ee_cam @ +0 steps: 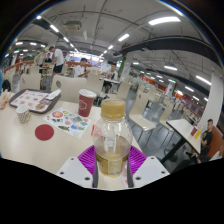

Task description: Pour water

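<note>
A clear plastic bottle point(112, 140) with a tan cap and yellowish liquid in its lower part stands upright between my fingers. My gripper point(112, 160) is shut on the bottle, the purple pads point(88, 158) pressing its lower body from both sides. A red cup point(87, 102) stands on the white table point(30, 140) beyond the fingers, to the left of the bottle. A round red lid or coaster point(44, 131) lies flat on the table further left.
A patterned tray point(68, 122) lies near the red cup and another tray point(28, 100) sits further left beside a glass point(24, 115). People sit at tables far behind. Chairs and tables point(185, 128) stand to the right.
</note>
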### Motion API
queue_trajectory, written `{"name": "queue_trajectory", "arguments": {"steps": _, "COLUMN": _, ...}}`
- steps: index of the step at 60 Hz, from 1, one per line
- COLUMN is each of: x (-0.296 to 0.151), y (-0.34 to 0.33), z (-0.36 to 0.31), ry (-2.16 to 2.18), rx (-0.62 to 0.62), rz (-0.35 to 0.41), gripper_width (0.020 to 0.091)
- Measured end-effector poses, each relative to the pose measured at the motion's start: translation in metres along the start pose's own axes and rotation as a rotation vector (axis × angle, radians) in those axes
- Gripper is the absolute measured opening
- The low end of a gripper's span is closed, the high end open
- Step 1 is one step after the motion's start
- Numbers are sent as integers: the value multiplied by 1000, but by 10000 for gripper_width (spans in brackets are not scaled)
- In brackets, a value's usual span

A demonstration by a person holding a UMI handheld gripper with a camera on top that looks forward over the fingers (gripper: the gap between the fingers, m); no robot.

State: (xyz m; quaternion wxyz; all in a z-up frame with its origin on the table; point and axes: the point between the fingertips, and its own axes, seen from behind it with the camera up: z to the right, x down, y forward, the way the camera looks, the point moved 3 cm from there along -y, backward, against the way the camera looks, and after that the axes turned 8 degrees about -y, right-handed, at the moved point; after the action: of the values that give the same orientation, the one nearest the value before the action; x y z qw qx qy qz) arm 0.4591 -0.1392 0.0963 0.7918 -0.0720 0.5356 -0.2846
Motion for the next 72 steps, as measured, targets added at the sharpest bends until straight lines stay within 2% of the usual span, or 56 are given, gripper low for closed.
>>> {"name": "queue_trajectory", "arguments": {"steps": 11, "x": -78, "y": 0, "z": 6, "ry": -315, "rx": 186, "rz": -16, "gripper_width": 389}}
{"name": "queue_trajectory", "arguments": {"steps": 18, "x": -138, "y": 19, "z": -28, "ry": -625, "rx": 321, "rz": -6, "gripper_width": 390}}
{"name": "queue_trajectory", "arguments": {"steps": 27, "x": -207, "y": 31, "z": -94, "ry": -1054, "rx": 424, "rz": 52, "gripper_width": 390}}
{"name": "queue_trajectory", "arguments": {"steps": 32, "x": -226, "y": 42, "z": -143, "ry": -1280, "rx": 446, "rz": 90, "gripper_width": 387}}
{"name": "queue_trajectory", "arguments": {"steps": 47, "x": -219, "y": 65, "z": -248, "ry": -1804, "rx": 437, "rz": 176, "gripper_width": 388}}
{"name": "queue_trajectory", "arguments": {"steps": 53, "x": -208, "y": 66, "z": -260, "ry": -1849, "rx": 411, "rz": 166, "gripper_width": 387}}
{"name": "queue_trajectory", "arguments": {"steps": 64, "x": -220, "y": 51, "z": -251, "ry": -1618, "rx": 337, "rz": 177, "gripper_width": 389}}
{"name": "queue_trajectory", "arguments": {"steps": 72, "x": -237, "y": 29, "z": -231, "ry": -1138, "rx": 184, "rz": 182, "gripper_width": 390}}
